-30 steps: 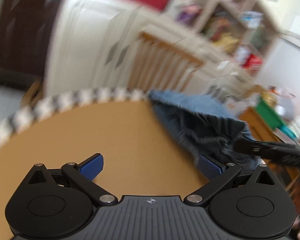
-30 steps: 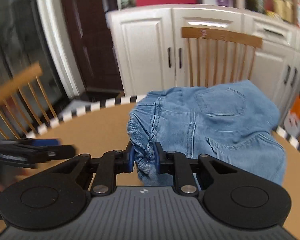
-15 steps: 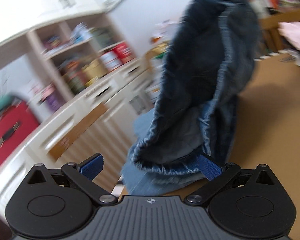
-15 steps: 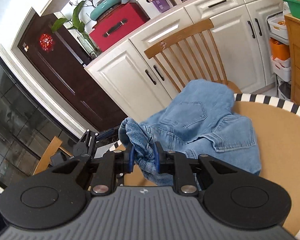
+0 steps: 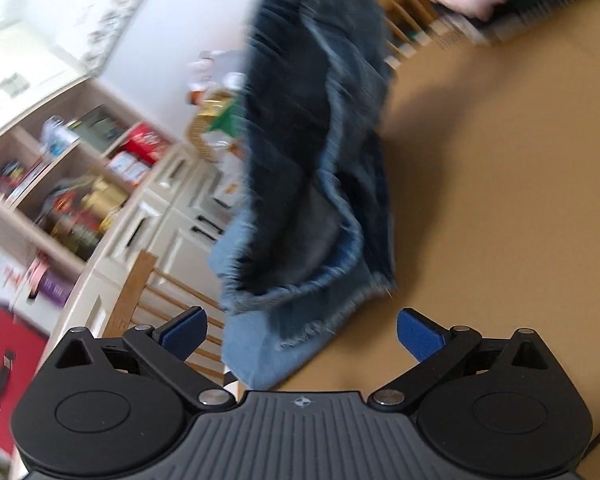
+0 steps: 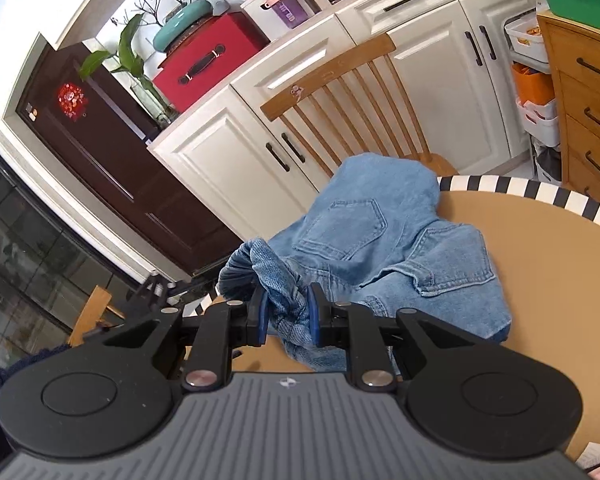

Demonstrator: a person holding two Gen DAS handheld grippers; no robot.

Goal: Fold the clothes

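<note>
**Jeans gripped at one bunched edge**

Jeans (image 6: pixel 384 236) are lying partly on the table (image 6: pixel 540 280), one end draping past its striped rim toward the chair (image 6: pixel 340 92). Right gripper (image 6: pixel 286 314) is pinching a bunched denim fold between narrowly set fingers. Left gripper (image 5: pixel 300 330) is standing wide, holding nothing, the frayed hem hanging just beyond its fingers (image 5: pixel 184 330).

A home dining kitchen: cream cabinets (image 6: pixel 428 76) at twelve o'clock behind a wooden chair (image 6: pixel 352 100), open shelves of jars and tins (image 5: pixel 80 184) at nine o'clock, a potted plant (image 6: pixel 128 56) at eleven.
</note>
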